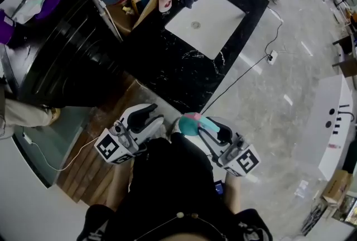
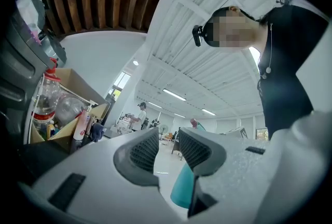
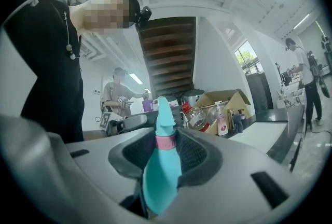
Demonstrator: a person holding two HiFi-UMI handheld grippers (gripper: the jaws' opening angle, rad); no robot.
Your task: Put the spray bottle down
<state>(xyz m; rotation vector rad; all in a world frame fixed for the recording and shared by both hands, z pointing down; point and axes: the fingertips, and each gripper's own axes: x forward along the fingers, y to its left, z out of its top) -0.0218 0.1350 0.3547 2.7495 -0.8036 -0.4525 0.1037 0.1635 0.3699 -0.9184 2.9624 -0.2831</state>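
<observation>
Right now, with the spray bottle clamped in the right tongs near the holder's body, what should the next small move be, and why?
Probably carry the right tongs forward toward the black counter. They are shut on the spray bottle close to the person's body, short of the counter's edge, so opening here would likely drop it.

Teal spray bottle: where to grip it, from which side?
Take the spray bottle by its body just below the pink collar, from the base end: it broadens there and the nozzle stays clear. The right gripper holds it so.
</observation>
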